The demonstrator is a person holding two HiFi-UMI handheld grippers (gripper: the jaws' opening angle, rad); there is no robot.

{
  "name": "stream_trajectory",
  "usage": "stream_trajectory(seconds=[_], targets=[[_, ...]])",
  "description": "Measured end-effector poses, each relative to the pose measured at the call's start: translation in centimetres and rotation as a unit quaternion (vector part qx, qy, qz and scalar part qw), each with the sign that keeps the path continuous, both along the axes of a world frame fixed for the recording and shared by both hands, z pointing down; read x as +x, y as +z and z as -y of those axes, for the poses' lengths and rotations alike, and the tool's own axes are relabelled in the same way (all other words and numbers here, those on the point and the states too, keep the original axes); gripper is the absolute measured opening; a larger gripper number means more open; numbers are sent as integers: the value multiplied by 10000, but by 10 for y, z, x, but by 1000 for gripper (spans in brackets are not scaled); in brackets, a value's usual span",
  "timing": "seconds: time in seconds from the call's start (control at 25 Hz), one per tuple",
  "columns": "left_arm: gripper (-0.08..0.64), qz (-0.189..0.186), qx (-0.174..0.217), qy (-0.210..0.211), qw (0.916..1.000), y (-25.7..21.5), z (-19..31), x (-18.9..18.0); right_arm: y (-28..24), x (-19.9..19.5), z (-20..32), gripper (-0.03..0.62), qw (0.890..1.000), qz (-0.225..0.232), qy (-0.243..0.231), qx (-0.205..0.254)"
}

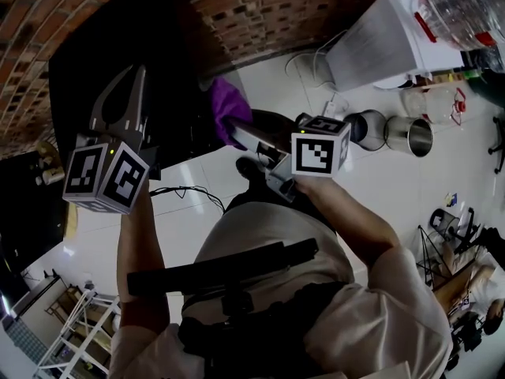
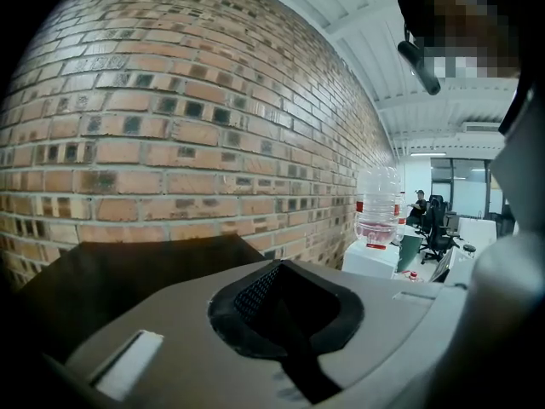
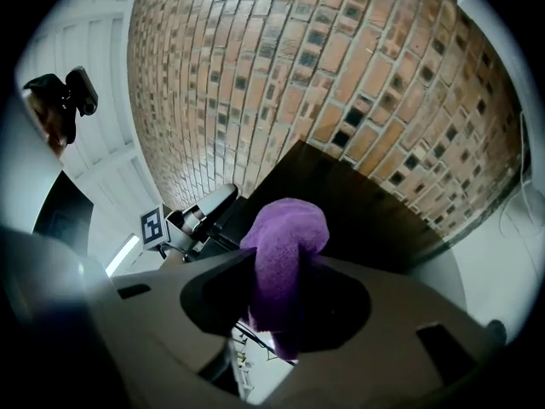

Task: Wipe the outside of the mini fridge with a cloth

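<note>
The black mini fridge (image 1: 102, 61) stands against the brick wall; its dark top also shows in the left gripper view (image 2: 128, 271) and its side in the right gripper view (image 3: 366, 203). My right gripper (image 1: 241, 131) is shut on a bunched purple cloth (image 1: 227, 105), which it holds close to the fridge's right edge. In its own view the cloth (image 3: 281, 258) fills the gap between the jaws of the right gripper (image 3: 281, 284). My left gripper (image 1: 138, 81) is shut and empty in front of the fridge; in its own view the left gripper (image 2: 277, 267) points over the fridge top.
A brick wall (image 1: 260, 6) runs behind the fridge. A white water dispenser (image 1: 379, 42) with a clear bottle (image 1: 465, 6) stands to the right. A dark kettle (image 1: 364, 126) and a steel pot (image 1: 409, 135) sit on the white floor. A black cable (image 1: 189, 192) lies near my feet.
</note>
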State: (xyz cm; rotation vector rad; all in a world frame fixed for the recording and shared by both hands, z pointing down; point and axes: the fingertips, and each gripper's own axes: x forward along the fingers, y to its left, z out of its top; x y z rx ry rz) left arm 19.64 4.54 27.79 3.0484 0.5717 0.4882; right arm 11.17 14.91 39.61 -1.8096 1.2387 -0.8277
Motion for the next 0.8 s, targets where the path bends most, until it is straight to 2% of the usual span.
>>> stream_trajectory(seconds=[0.52,0.8], targets=[[8,19,-6,-81,10000,1,2,-1,61,-2,0,133,9987,350,-169,-336],[8,48,-1,-114,9999,1,2,0,99,-1,1,133,9965,291,-337,-706]])
